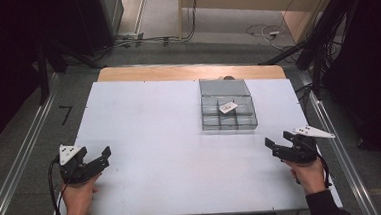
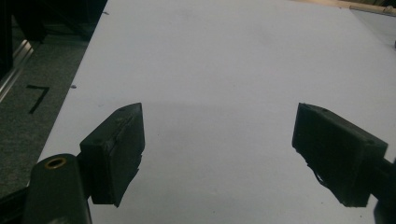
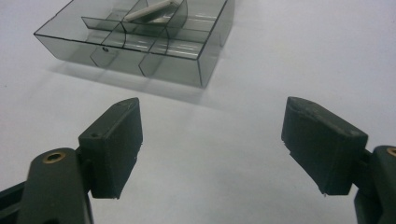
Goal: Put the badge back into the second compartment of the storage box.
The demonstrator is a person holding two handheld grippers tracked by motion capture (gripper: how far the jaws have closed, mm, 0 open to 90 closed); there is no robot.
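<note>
A clear smoky plastic organizer box (image 1: 227, 105) with several compartments sits on the white table top (image 1: 155, 139), right of centre toward the back. A small white flat piece (image 1: 228, 106) lies tilted across its dividers, also seen as the white piece (image 3: 152, 9) in the box (image 3: 140, 39) ahead of my right gripper. My left gripper (image 1: 97, 157) rests at the near left, jaws open and empty (image 2: 217, 149). My right gripper (image 1: 277, 146) is at the near right, jaws open with nothing between them (image 3: 212, 144), pointing toward the box's near corner.
The table has a wooden strip (image 1: 191, 71) along its far edge. Metal rails (image 1: 17, 168) run along the floor on both sides. Cables (image 1: 266, 31) and dark stands lie beyond the table. A black mark (image 2: 37, 98) is on the floor at left.
</note>
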